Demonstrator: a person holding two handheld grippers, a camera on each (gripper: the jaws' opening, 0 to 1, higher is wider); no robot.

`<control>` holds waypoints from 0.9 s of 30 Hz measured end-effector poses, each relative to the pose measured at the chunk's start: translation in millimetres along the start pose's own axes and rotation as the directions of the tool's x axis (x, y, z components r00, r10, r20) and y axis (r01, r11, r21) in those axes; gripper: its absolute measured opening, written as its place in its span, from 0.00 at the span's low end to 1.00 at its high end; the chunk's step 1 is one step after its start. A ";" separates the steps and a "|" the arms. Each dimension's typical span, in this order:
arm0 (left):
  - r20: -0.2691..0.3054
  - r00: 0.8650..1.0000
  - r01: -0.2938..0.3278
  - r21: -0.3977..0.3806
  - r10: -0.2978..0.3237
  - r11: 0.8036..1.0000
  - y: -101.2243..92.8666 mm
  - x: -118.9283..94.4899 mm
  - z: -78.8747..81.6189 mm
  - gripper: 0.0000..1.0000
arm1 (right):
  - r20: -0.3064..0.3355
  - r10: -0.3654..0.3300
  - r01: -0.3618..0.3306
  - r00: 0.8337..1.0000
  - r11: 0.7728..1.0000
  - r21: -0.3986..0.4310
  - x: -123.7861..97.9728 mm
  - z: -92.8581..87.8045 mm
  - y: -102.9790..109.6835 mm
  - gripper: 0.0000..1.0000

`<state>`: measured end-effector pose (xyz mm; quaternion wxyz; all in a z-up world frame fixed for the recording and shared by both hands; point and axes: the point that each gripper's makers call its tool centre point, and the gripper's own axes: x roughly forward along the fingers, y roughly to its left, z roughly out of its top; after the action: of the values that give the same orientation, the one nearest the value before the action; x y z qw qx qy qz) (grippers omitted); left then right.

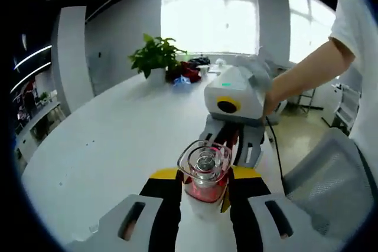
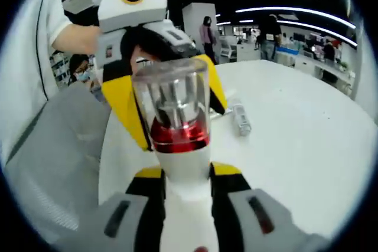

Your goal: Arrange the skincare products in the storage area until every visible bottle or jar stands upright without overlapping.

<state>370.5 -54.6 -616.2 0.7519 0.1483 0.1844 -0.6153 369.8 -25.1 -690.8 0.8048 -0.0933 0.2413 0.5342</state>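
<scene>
Apparently mid-handover: both hand-held grippers, left (image 1: 204,196) and right (image 2: 188,190), clamped on white clear-capped, red-collared pump bottle (image 2: 177,128) at centre frame; next, set upright on white tabletop (image 2: 295,128).

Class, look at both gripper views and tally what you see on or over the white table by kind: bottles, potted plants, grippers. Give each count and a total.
Bottles: 2, a capped one gripped at both ends, a small one lying on the table
Potted plants: 1
Grippers: 2, left gripper and right gripper
Total: 5
</scene>
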 end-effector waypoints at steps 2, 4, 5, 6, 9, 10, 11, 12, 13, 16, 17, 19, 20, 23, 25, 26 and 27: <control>-0.003 1.000 -0.018 -0.003 0.018 1.000 3.3 -0.3 -0.2 0.28 | 0.010 -0.018 0.018 1.000 1.000 0.014 -0.2 0.1 -3.1 0.29; -0.010 0.999 -0.043 -0.005 0.043 0.999 8.1 -0.7 -0.4 0.28 | 0.011 -0.035 0.035 0.999 0.999 0.014 1.5 2.2 -6.3 0.29; -0.011 0.999 -0.051 -0.010 0.051 0.999 9.8 -0.7 -0.3 0.28 | 0.011 -0.040 0.040 0.999 0.999 0.014 2.8 3.2 -7.9 0.29; -0.016 0.997 -0.070 -0.017 0.069 0.997 13.4 -1.4 -0.7 0.28 | 0.010 -0.046 0.045 0.999 0.999 0.015 4.5 4.8 -10.5 0.29; -0.028 0.992 -0.121 -0.045 0.120 0.992 24.6 -3.4 -2.7 0.28 | 0.007 -0.057 0.057 0.998 0.998 0.009 9.7 9.0 -16.9 0.29; -0.027 0.992 -0.128 -0.050 0.127 0.991 26.8 -3.7 -2.4 0.28 | 0.006 -0.059 0.059 0.998 0.998 0.007 11.1 10.1 -18.8 0.29; -0.032 0.989 -0.145 -0.063 0.143 0.987 30.8 -5.1 -3.5 0.28 | 0.004 -0.060 0.060 0.998 0.998 0.006 13.6 11.9 -21.4 0.29; -0.035 0.987 -0.159 -0.067 0.157 0.985 33.4 -6.0 -4.0 0.28 | 0.002 -0.060 0.060 0.998 0.998 0.003 15.6 13.1 -23.2 0.29; -0.034 0.985 -0.168 -0.071 0.166 0.983 37.0 -6.9 -4.1 0.28 | 0.000 -0.059 0.059 0.998 0.998 -0.003 18.6 14.9 -25.3 0.29; -0.037 0.980 -0.196 -0.087 0.193 0.977 46.1 -11.1 -6.9 0.28 | -0.008 -0.055 0.055 0.998 0.998 -0.015 24.9 18.8 -28.6 0.29; -0.036 0.979 -0.201 -0.089 0.199 0.976 49.1 -13.0 -7.2 0.28 | -0.009 -0.052 0.052 0.999 0.998 -0.020 27.9 20.3 -30.4 0.29; -0.039 0.976 -0.215 -0.097 0.212 0.972 54.7 -16.9 -9.0 0.28 | -0.011 -0.048 0.048 0.999 0.999 -0.026 32.7 23.1 -32.5 0.29; -0.037 0.976 -0.218 -0.099 0.215 0.971 56.9 -18.3 -8.9 0.28 | -0.011 -0.048 0.048 0.999 0.998 -0.027 34.7 24.1 -33.8 0.29; -0.039 0.971 -0.238 -0.105 0.235 0.966 64.5 -22.1 -10.2 0.28 | -0.009 -0.050 0.049 0.999 0.998 -0.030 41.0 27.7 -38.3 0.30; -0.037 0.969 -0.246 -0.113 0.243 0.963 71.0 -23.6 -10.9 0.28 | -0.010 -0.053 0.053 0.999 0.998 -0.030 44.4 30.2 -41.9 0.30; -0.037 0.968 -0.250 -0.114 0.247 0.962 73.4 -24.5 -11.0 0.28 | -0.011 -0.056 0.055 0.998 0.998 -0.031 45.6 31.0 -43.5 0.30; -0.036 0.968 -0.249 -0.113 0.246 0.962 74.1 -24.7 -10.6 0.28 | -0.012 -0.057 0.057 0.998 0.998 -0.032 46.3 31.6 -44.5 0.30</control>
<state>437.9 -13.6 -614.6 0.8284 0.1325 0.2080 -0.5030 433.7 7.2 -690.9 0.8165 -0.1166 0.2352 0.5141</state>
